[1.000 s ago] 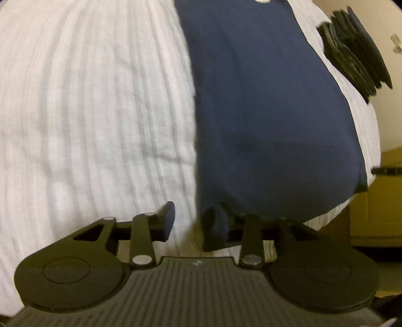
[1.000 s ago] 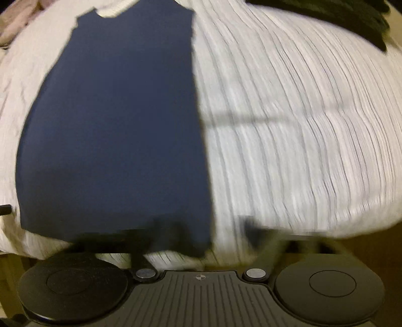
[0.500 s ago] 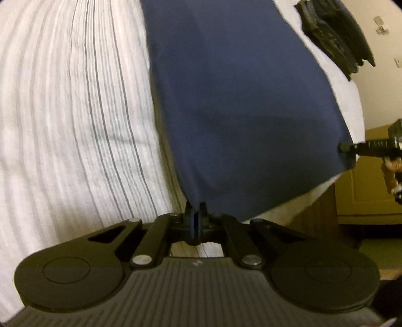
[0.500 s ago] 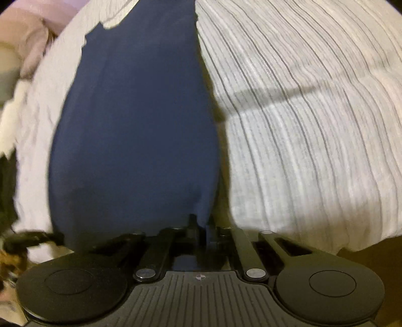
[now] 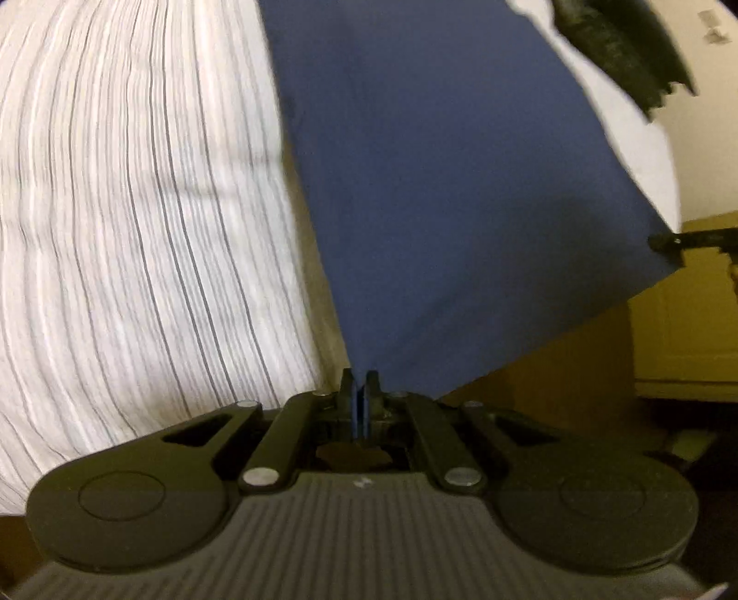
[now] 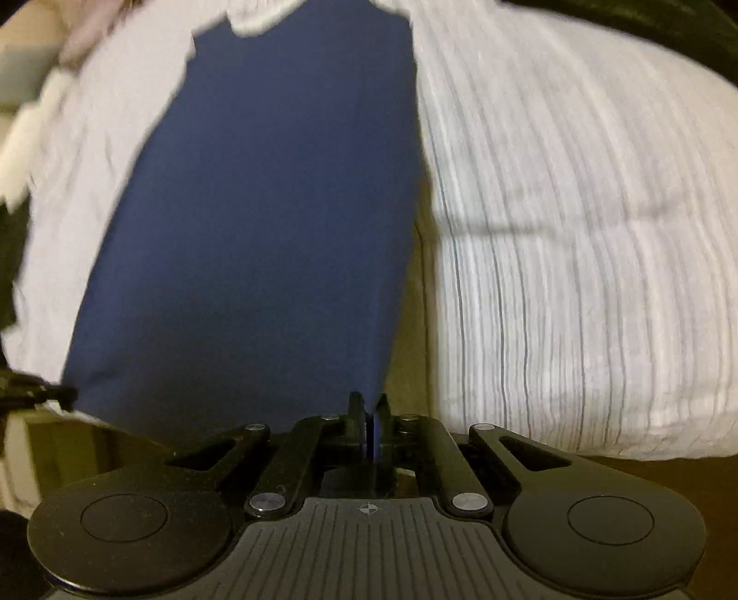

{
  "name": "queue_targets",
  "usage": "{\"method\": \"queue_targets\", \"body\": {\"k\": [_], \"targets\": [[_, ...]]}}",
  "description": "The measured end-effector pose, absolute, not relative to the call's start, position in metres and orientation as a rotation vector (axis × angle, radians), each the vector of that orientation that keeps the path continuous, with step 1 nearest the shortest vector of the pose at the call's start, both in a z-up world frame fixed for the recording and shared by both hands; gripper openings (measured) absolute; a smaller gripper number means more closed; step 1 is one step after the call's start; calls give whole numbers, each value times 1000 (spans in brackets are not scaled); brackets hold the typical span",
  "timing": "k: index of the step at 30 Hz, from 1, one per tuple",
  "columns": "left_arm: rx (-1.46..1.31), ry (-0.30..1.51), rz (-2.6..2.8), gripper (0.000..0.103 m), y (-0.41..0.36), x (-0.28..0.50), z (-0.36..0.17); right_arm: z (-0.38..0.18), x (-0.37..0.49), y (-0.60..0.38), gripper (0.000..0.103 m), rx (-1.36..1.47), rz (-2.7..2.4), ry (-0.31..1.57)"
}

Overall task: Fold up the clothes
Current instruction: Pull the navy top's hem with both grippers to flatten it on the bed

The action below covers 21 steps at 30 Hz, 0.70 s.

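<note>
- Navy garment (image 5: 443,194) lies spread lengthwise on a bed; its near hem is raised off the bedding, and its far end, with a notched neckline edge visible in the right wrist view, rests flat on the cover.
- Bed cover (image 5: 138,240) is white with thin grey stripes and shows soft wrinkles. It extends on both sides of the garment.
- Dark folded clothing (image 5: 622,51) sits on the bed near the far right corner in the left wrist view, apart from the navy garment.
- A cream wall and a yellow-brown cabinet (image 5: 682,323) stand beyond the bed edge on the right of the left wrist view. A pale pink item (image 6: 87,41) lies at the far left of the right wrist view; its type cannot be determined.
- Left hand-held gripper (image 5: 360,383): fingers pressed together, pinching the near left corner of the garment hem. A thin strip of blue fabric shows between the pads.
- Right hand-held gripper (image 6: 369,406): fingers pressed together, pinching the near right corner of the hem. Blue fabric is visible in the narrow gap between the pads.
- Each unit appears in the other camera: the right one at the right edge of the left wrist view, the left one at the left edge of the right wrist view, each at a hem corner.
- The hem is stretched between the two corners.
</note>
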<state>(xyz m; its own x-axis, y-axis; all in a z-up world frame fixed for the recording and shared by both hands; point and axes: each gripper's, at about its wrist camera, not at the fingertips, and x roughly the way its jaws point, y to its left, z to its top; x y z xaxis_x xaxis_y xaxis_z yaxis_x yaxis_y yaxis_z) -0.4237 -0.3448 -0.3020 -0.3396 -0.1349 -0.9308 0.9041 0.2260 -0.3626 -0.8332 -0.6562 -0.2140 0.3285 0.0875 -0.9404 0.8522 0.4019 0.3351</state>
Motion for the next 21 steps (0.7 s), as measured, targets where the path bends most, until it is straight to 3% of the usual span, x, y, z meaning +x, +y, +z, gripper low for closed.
{"method": "queue_targets", "body": {"k": [4, 6, 7, 8, 10, 21], "targets": [[787, 1509, -1254, 4, -347, -417, -298, -233, -840, -656, 2, 1073, -695, 1173], [808, 1488, -1224, 6, -346, -409, -290, -228, -843, -658, 29, 1027, -735, 1212], [818, 1478, -1209, 6, -345, -405, -286, -224, -845, -660, 62, 992, -761, 1232], [828, 1467, -1194, 7, -345, -400, -283, -219, -846, -663, 75, 967, -777, 1228], [817, 1431, -1160, 7, -346, -389, -270, -208, -848, -674, 75, 955, -787, 1185], [747, 1200, -1195, 41, -415, -372, -225, -185, -766, -744, 75, 844, -583, 1065]]}}
